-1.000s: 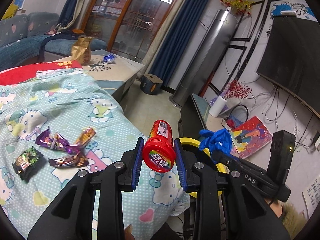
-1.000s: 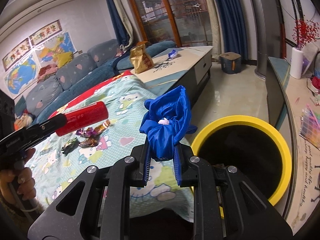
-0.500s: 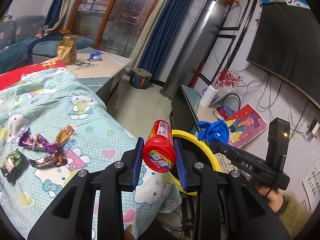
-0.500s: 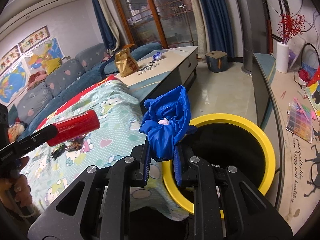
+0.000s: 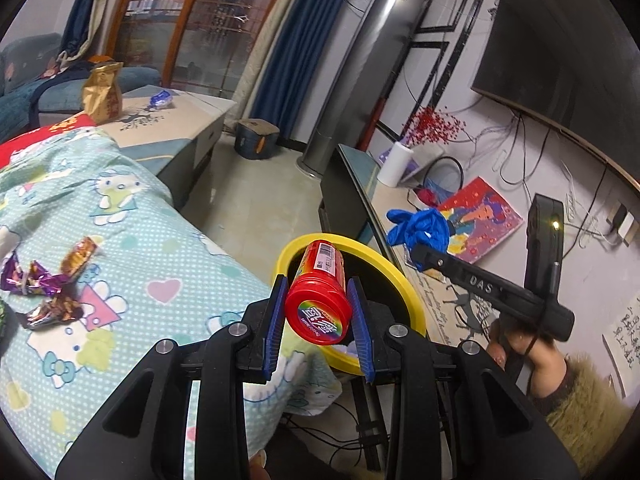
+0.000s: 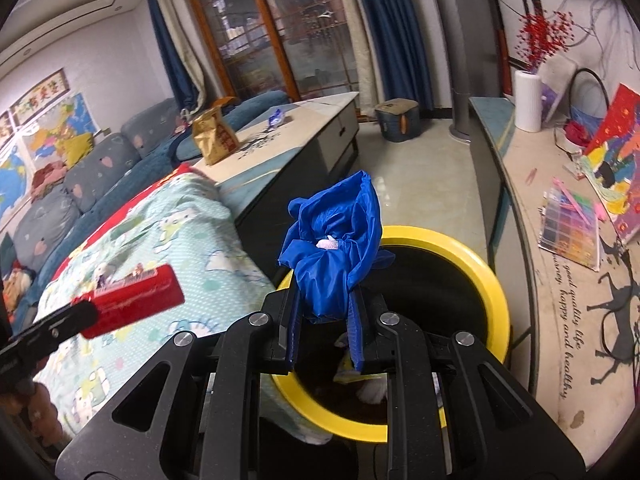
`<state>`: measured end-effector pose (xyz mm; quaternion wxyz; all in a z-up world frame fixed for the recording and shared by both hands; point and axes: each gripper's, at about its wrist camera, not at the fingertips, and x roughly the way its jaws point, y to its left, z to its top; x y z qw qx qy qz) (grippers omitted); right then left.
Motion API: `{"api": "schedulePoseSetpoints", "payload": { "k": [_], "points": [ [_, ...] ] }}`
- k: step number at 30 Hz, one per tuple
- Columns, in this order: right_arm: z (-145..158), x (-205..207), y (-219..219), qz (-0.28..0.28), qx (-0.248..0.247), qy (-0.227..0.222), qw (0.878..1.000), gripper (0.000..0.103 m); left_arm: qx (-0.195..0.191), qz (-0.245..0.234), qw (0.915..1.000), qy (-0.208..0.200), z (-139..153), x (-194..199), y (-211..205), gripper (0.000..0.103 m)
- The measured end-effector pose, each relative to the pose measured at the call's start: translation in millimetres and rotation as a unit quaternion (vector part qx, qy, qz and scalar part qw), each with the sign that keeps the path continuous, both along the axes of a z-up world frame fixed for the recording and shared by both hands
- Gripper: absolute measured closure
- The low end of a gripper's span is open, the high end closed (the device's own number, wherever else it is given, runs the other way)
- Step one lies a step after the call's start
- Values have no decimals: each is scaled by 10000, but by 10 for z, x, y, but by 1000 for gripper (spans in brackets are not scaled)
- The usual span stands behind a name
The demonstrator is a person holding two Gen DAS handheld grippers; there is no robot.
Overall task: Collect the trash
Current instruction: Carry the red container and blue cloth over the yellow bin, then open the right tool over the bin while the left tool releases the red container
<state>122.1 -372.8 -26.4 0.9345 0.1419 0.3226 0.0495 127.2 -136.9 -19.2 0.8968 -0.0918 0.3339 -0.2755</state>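
My left gripper (image 5: 318, 308) is shut on a red candy tube (image 5: 320, 292) with a rainbow lid, held over the near rim of the yellow-rimmed black bin (image 5: 400, 280). My right gripper (image 6: 326, 312) is shut on a crumpled blue plastic bag (image 6: 334, 244), hanging above the bin (image 6: 492, 280) opening. Some trash lies at the bin's bottom. In the left wrist view the blue bag (image 5: 420, 230) shows at the right gripper's tip beyond the bin. In the right wrist view the red tube (image 6: 132, 306) sits at the left over the blanket. Several candy wrappers (image 5: 48, 284) lie on the Hello Kitty blanket (image 5: 140, 248).
A low TV stand (image 6: 560, 280) with a paper roll (image 6: 528, 100), books and pictures runs along the right of the bin. A coffee table (image 6: 288, 136) with a gold snack bag (image 6: 214, 134) and a blue wrapper stands beyond the blanket. A sofa lies far left.
Both grippers have swung right from over the blanket toward the bin, each keeping its load. The bin now lies under both; the wrappers have slid to the left edge.
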Motion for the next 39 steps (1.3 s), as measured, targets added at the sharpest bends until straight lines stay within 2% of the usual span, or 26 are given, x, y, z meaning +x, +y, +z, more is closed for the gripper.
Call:
{"api": "schedulePoseSetpoints", "payload": {
  "k": [15, 34, 37, 39],
  "points": [
    [-193, 52, -392, -498, 57, 262, 9984, 89, 305, -507, 9981, 144, -260, 92, -511, 74],
    [-420, 119, -513, -502, 148, 644, 9966, 89, 616, -770, 9940, 474, -614, 229, -860, 74],
    [-442, 125, -515, -495, 181, 679, 9963, 86, 648, -806, 9934, 490, -656, 257, -917, 74],
    [-445, 124, -525, -554, 165, 692, 9959, 76, 649, -953, 9925, 407, -664, 272, -995, 74]
  ]
}}
